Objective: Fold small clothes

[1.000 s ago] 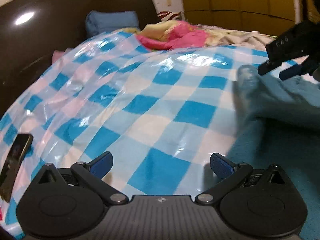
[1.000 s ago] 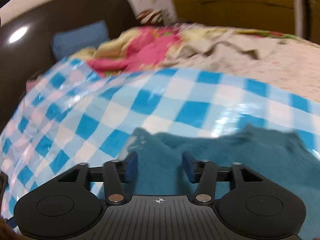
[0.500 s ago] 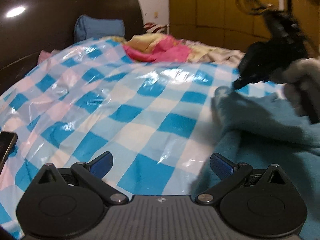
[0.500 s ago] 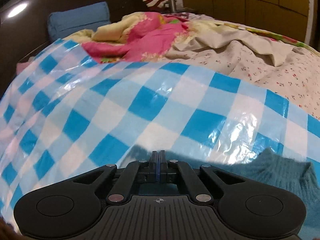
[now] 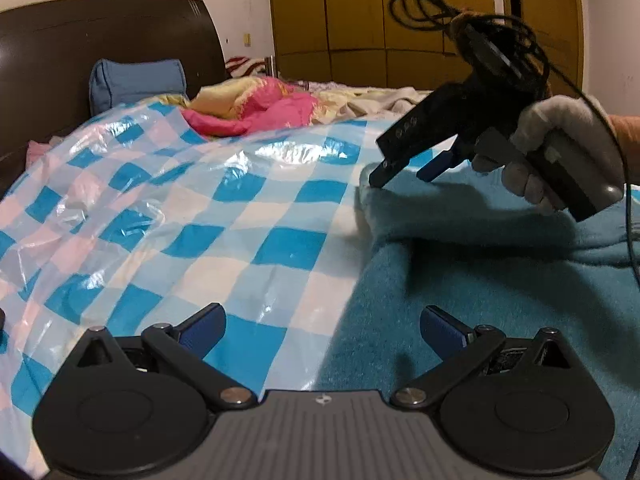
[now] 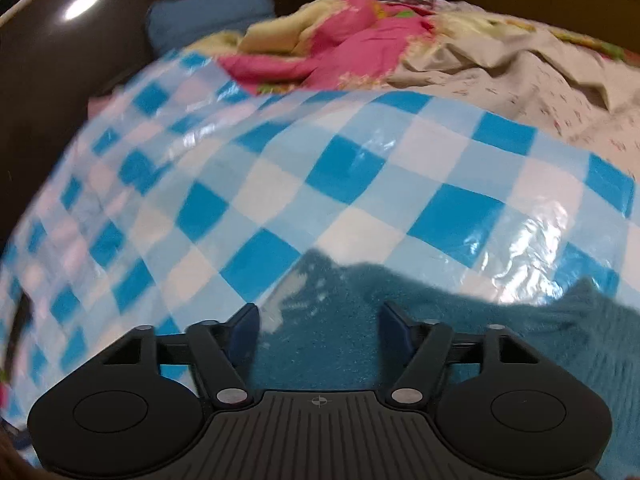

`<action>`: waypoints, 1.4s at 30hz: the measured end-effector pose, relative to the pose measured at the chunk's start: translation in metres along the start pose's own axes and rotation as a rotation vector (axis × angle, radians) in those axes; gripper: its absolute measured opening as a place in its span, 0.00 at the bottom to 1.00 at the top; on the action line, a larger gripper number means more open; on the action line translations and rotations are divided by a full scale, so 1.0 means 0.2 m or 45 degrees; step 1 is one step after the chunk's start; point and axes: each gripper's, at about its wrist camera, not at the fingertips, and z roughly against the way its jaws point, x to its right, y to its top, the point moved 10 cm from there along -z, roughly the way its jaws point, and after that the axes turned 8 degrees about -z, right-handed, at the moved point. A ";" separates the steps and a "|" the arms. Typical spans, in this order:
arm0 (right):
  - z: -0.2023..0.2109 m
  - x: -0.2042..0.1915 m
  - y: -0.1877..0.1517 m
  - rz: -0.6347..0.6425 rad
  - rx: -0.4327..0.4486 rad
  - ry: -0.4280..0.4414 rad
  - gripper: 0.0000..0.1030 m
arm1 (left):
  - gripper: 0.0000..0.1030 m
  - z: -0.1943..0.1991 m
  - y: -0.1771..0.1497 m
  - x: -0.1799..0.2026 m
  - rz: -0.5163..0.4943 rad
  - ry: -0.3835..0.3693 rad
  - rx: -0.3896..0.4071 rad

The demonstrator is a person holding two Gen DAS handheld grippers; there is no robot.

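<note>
Home bedroom: bed with dark brown wooden headboard (image 5: 100, 40); blue cushion (image 5: 138, 82) against headboard; tall yellow-brown wooden wardrobe (image 5: 400, 20) beyond headboard; crumpled pink-and-yellow quilt (image 5: 264, 108) beside the cushion.

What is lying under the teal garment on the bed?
The teal garment lies on a blue-and-white checkered plastic sheet, which shows around its left and far edges. Whatever is directly beneath the garment's middle is covered and cannot be seen.
</note>
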 end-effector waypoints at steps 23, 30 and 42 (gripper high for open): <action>-0.18 -0.16 0.06 0.023 0.073 -0.221 0.16 | 1.00 0.04 -0.10 0.09 -0.085 -0.108 -0.101; 0.15 -0.24 0.05 0.138 0.194 -0.241 0.29 | 1.00 0.11 -0.12 0.03 -0.030 -0.071 -0.112; 0.16 -0.47 -0.41 0.899 0.147 -0.530 0.15 | 1.00 0.19 -0.17 -0.01 -0.054 -0.043 -0.129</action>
